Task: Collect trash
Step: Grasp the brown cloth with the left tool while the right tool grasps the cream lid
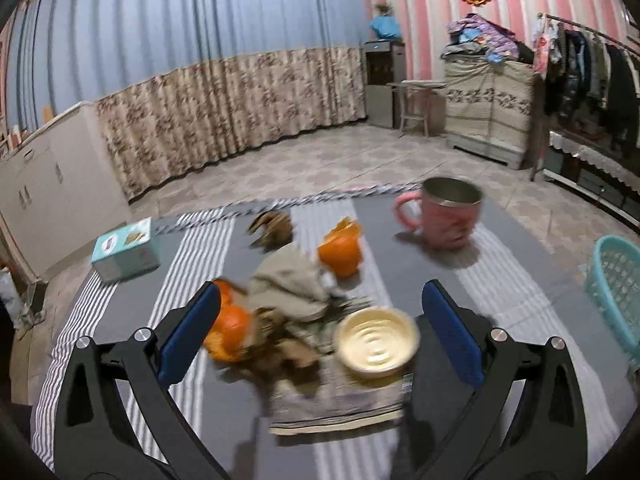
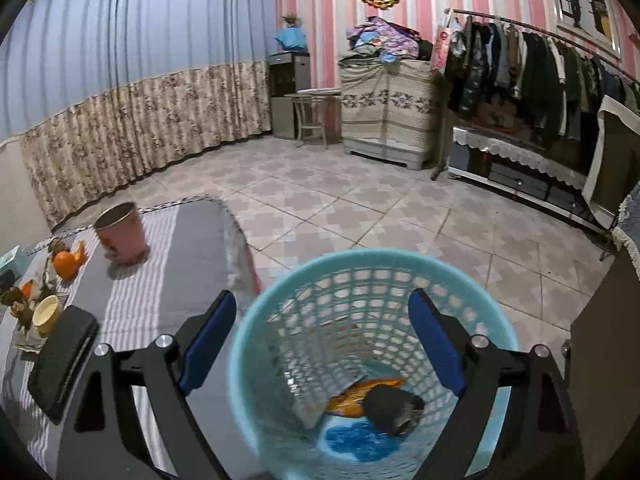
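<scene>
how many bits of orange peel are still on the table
3 that show: one left of the pink mug, two by the left gripper's left finger. More may hide under the pile.

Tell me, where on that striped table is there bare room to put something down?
Bare striped cloth lies between the pink metal-lined mug and the turquoise plastic basket, and between the teal tissue box and the trash. The middle is crowded: orange peels, crumpled beige paper and a cream round lid sit bunched together.

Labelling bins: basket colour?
Light turquoise basket, open lattice; clearest in the right wrist view.
</scene>
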`<control>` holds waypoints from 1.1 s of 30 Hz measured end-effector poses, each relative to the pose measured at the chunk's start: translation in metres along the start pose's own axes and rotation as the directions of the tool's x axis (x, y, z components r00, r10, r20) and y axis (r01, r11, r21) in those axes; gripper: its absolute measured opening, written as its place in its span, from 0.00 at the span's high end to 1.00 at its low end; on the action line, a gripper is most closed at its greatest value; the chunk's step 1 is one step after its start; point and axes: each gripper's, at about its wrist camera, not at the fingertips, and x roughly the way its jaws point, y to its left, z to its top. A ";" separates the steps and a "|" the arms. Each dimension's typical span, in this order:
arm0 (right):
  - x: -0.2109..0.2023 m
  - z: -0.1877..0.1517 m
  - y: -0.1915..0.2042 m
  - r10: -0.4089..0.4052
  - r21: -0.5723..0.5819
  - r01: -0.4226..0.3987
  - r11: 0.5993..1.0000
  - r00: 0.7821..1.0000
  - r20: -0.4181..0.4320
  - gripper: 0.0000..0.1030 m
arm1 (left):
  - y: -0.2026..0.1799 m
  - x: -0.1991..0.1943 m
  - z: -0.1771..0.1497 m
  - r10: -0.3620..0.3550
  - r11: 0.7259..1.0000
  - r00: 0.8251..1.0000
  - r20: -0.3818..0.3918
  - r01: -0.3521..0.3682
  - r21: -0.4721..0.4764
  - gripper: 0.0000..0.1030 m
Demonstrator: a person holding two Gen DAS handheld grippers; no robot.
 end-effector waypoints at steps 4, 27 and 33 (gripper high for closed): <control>0.001 -0.003 0.028 0.008 -0.043 -0.009 0.999 1.000 -0.014 0.16 | 0.019 0.018 -0.009 0.002 1.000 0.999 -0.033 -0.002 -0.008 0.12; -0.004 -0.027 0.160 0.163 -0.131 -0.176 0.976 0.981 -0.102 0.16 | 0.102 0.019 -0.004 -0.012 0.999 1.000 -0.017 0.012 -0.042 0.70; -0.004 -0.033 0.220 0.224 -0.181 -0.244 0.953 0.966 -0.127 0.16 | 0.141 0.024 -0.003 0.029 0.998 1.000 0.008 -0.029 -0.060 0.70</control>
